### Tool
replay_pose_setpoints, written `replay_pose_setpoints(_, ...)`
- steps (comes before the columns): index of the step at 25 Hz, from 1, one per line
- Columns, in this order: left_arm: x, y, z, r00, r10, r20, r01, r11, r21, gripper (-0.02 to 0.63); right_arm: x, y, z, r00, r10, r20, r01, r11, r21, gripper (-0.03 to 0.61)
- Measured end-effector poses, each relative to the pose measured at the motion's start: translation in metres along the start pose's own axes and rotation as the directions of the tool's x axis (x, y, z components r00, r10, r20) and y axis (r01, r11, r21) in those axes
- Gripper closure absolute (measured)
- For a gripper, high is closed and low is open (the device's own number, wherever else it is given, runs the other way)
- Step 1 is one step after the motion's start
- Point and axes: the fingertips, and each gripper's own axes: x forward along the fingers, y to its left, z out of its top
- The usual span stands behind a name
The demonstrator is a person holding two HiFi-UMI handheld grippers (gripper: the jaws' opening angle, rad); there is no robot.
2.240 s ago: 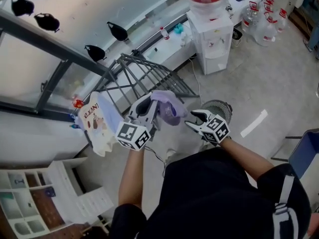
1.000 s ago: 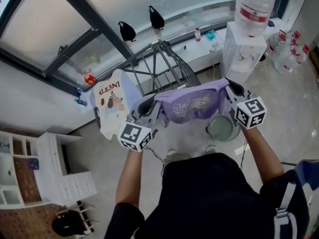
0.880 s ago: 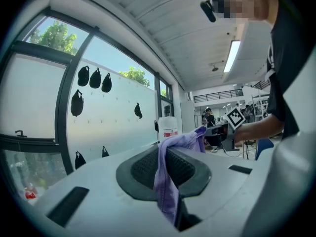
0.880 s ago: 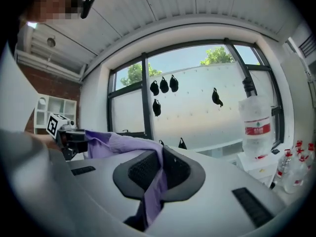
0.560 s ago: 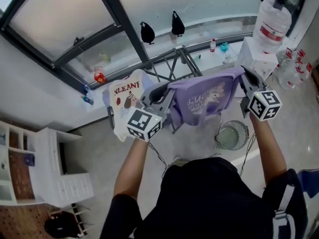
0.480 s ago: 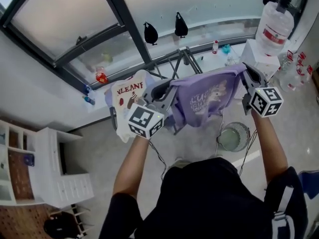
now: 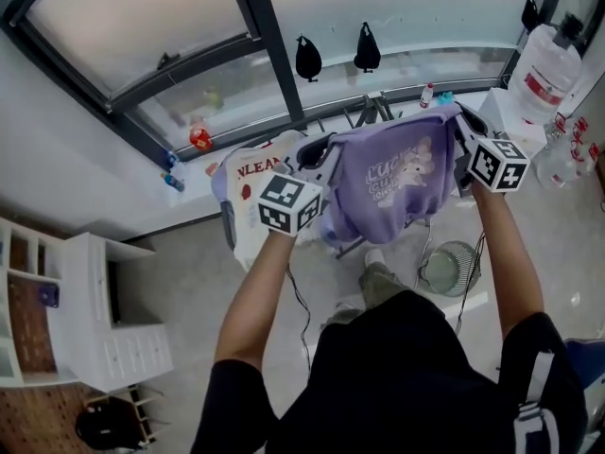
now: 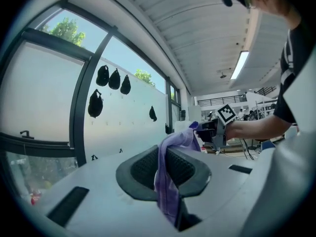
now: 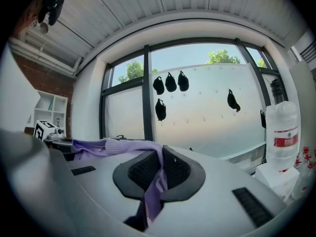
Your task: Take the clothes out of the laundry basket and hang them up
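A purple shirt [image 7: 397, 183] with a printed front hangs spread between my two grippers, in front of the window. My left gripper [image 7: 317, 154] is shut on its left shoulder; the purple cloth [image 8: 165, 191] runs down between the pads. My right gripper [image 7: 461, 129] is shut on the other shoulder, with cloth [image 9: 154, 189] pinched between its pads. A grey drying rack [image 7: 373, 107] stands behind the shirt, mostly hidden. A white printed shirt [image 7: 248, 192] hangs on the rack's left side. No laundry basket is in view.
A water dispenser with its bottle [image 7: 550, 64] stands at the right, with spare bottles [image 7: 577, 140] beside it. A round floor fan [image 7: 444, 268] lies below the shirt. A white shelf unit [image 7: 90, 310] is at the left. The window frame [image 7: 265, 41] is close ahead.
My right gripper, open and apart at first, has taken the shirt's other side. Both grippers then spread the shirt and carried it up and toward the window and rack.
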Motion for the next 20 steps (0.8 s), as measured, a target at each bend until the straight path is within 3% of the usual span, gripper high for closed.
replay_pose_setpoints(6, 0.030, 0.076, -0.029, 0.992, 0.088, -0.091, -0.090, 0.996, -0.014, 0.583, 0.088, -0.003, -0.026, 0.996, 0.052, -0.075, -0.055, 0.998, -0.043, 0.566)
replay_pose_setpoints(11, 0.070, 0.134, -0.076, 0.971, 0.133, -0.200, -0.147, 0.988, -0.055, 0.581, 0.165, -0.022, -0.074, 0.980, 0.079, -0.184, -0.087, 0.996, -0.031, 0.566)
replay_pose_setpoints(20, 0.136, 0.217, -0.186, 0.889, 0.174, -0.424, -0.238, 0.966, -0.102, 0.581, 0.278, -0.054, -0.175, 0.921, 0.181, -0.344, -0.195, 0.981, -0.005, 0.566)
